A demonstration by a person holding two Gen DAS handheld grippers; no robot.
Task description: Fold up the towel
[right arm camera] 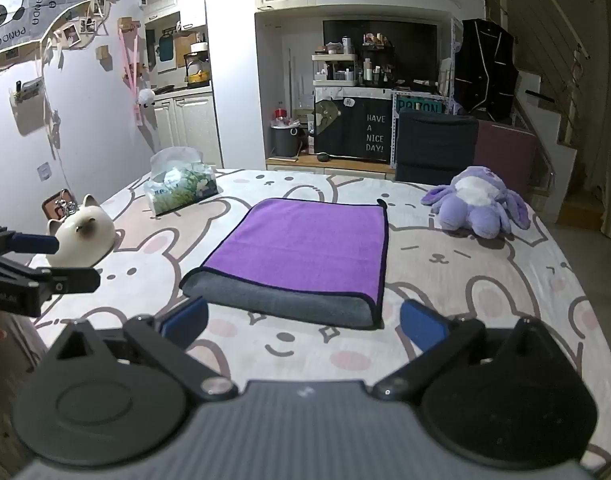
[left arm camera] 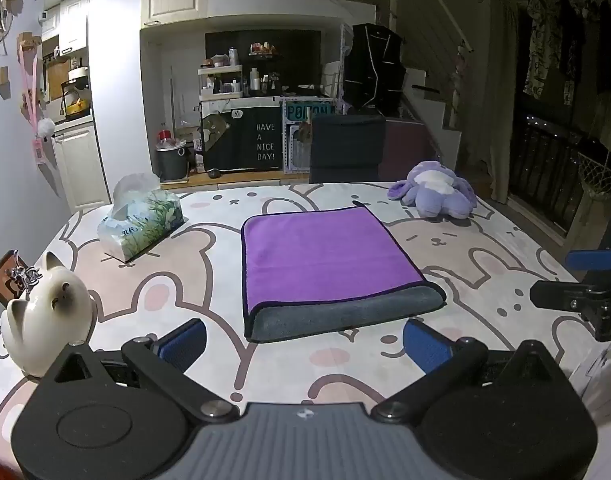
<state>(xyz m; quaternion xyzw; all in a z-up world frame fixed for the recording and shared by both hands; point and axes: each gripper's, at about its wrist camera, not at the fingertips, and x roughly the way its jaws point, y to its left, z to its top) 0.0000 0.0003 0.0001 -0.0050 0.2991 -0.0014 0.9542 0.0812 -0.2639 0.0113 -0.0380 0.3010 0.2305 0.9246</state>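
A purple towel (left arm camera: 325, 258) with a grey underside lies folded flat on the bunny-print table (left arm camera: 185, 292); its grey folded edge faces me. It also shows in the right wrist view (right arm camera: 305, 248). My left gripper (left arm camera: 303, 344) is open and empty, just short of the towel's near edge. My right gripper (right arm camera: 303, 322) is open and empty, also just short of the near edge. The right gripper shows at the right edge of the left wrist view (left arm camera: 585, 280); the left gripper shows at the left edge of the right wrist view (right arm camera: 37, 260).
A tissue pack (left arm camera: 141, 220) lies at the far left of the table. A white ceramic cat (left arm camera: 49, 308) stands at the near left. A purple plush toy (left arm camera: 437, 194) sits at the far right. A dark chair (left arm camera: 347, 148) stands behind the table.
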